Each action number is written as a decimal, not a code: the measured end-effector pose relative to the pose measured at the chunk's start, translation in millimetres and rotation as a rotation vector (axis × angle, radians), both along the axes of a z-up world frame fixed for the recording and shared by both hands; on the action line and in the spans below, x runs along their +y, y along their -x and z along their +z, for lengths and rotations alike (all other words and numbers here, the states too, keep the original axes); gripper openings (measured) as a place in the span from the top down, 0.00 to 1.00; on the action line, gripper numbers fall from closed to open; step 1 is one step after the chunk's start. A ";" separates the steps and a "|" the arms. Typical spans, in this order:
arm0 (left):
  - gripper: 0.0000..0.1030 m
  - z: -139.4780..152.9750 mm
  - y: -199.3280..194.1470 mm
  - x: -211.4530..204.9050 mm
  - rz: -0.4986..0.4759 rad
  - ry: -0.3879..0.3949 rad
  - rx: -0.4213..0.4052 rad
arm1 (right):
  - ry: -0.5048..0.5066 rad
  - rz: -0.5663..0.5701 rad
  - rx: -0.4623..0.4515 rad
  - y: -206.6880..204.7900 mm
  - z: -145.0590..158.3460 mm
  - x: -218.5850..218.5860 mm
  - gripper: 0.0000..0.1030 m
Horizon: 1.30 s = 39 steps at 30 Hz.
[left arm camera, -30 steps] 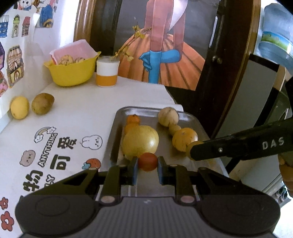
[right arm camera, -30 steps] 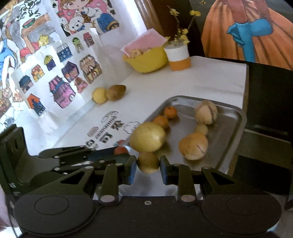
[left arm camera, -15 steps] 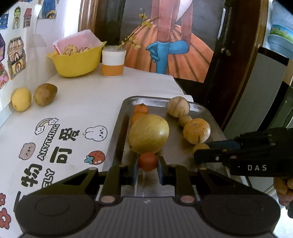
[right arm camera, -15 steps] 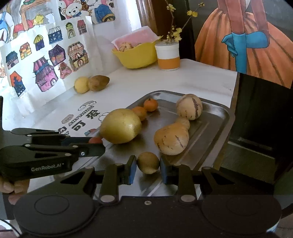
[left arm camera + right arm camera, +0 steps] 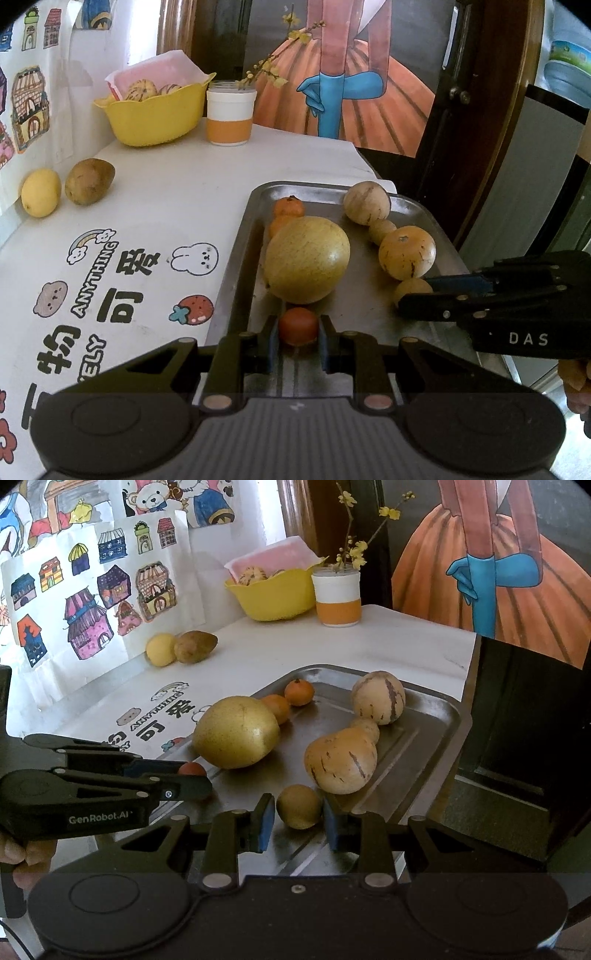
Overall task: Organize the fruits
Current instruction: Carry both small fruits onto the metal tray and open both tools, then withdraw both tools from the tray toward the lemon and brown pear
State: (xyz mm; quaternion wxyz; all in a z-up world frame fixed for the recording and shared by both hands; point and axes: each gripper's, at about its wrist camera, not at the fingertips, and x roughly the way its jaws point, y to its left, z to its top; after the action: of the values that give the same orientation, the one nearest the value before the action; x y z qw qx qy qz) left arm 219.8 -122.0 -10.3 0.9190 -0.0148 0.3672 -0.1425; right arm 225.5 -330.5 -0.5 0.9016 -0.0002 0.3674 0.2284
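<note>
Most of the sorting is looking done: the metal tray point(image 5: 240, 236) is carrying eight fruits, while a lemon point(image 5: 40, 192) and a brownish fruit point(image 5: 89, 181) are sitting on the white tablecloth point(image 5: 177, 206) by the wall, apparently yet to be collected.

On the tray are lying one large yellow pear point(image 5: 307, 258), two tangerines point(image 5: 289, 206), three striped pepino melons point(image 5: 340, 759) and the two pieces now being set down. The left gripper point(image 5: 297, 332) is pinching a small red fruit point(image 5: 298, 325) at the tray's near edge. The right gripper point(image 5: 299, 816) is standing spread around a small brown fruit point(image 5: 299, 805), its pads appearing just clear of it.
</note>
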 end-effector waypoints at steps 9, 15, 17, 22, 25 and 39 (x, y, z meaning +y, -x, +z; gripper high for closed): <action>0.70 3.3 3.1 1.8 0.007 0.016 0.015 | -0.004 -0.012 -0.012 7.7 4.4 -2.2 0.54; 0.34 16.5 14.5 10.5 0.031 0.039 -0.012 | 0.012 -0.022 -0.046 23.1 17.7 -3.9 0.42; 0.29 23.2 20.3 14.6 0.042 0.056 -0.034 | 0.017 -0.024 -0.061 30.1 23.9 -4.0 0.36; 0.08 36.3 35.0 24.2 0.046 0.065 -0.070 | 0.000 -0.029 -0.078 51.1 41.1 -5.4 0.13; 0.01 42.5 45.7 31.6 0.051 0.063 -0.091 | 0.006 -0.028 -0.090 65.0 49.3 -2.4 0.04; 0.01 57.9 102.7 75.2 0.013 -0.037 -0.011 | 0.068 0.048 0.050 132.9 51.2 43.8 0.01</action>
State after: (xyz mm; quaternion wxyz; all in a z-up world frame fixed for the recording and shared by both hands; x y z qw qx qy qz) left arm 117.1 -46.8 47.7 0.9220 0.0007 0.3647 -0.1297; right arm 92.6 -286.6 50.7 0.8858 -0.0340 0.3974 0.2374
